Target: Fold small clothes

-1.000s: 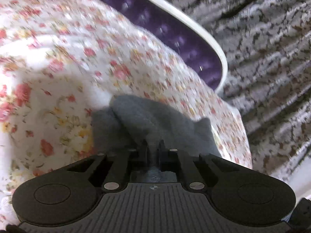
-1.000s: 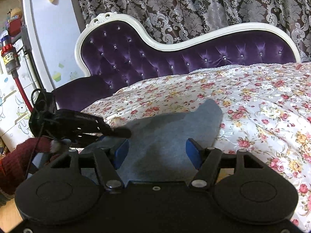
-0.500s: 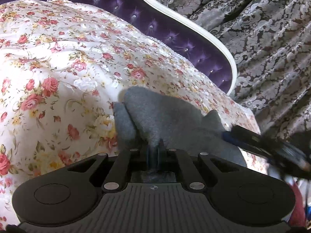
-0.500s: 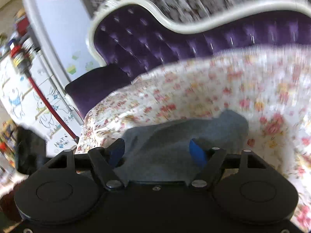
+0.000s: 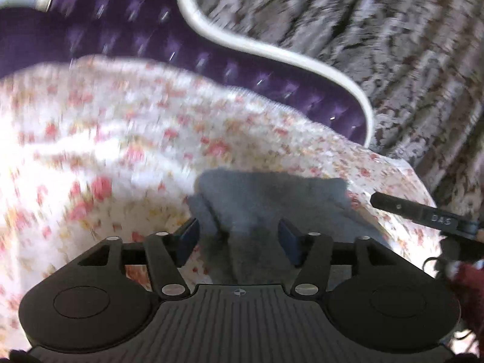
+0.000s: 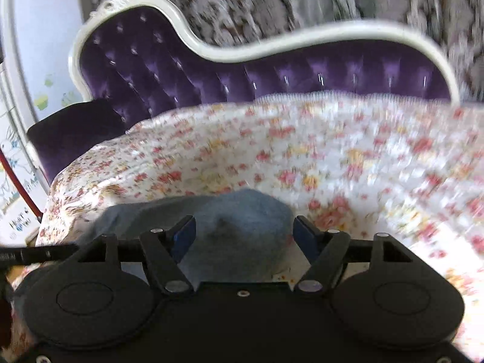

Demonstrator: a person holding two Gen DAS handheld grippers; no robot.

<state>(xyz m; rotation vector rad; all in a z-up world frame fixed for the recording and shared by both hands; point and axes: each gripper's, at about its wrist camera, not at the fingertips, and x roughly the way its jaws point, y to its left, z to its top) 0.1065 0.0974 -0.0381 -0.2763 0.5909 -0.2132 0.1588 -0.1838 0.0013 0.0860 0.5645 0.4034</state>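
the left gripper (image 5: 239,236) has just been opening its jaws and lets go of the small grey cloth (image 5: 266,199) lying low in the middle on the flowery bed cover (image 5: 106,139), the right gripper (image 6: 245,236) is wide open too and holds nothing, so this fold looks done and next they likely need a new edge to pinch.

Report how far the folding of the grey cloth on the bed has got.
Done: the grey cloth lies on the flowered bedspread with one layer doubled over. In hand: nothing. The left gripper has just been opening and its fingers stand clear of the cloth; the right gripper is open too. Left: further folds, if needed; blur hides the edges.
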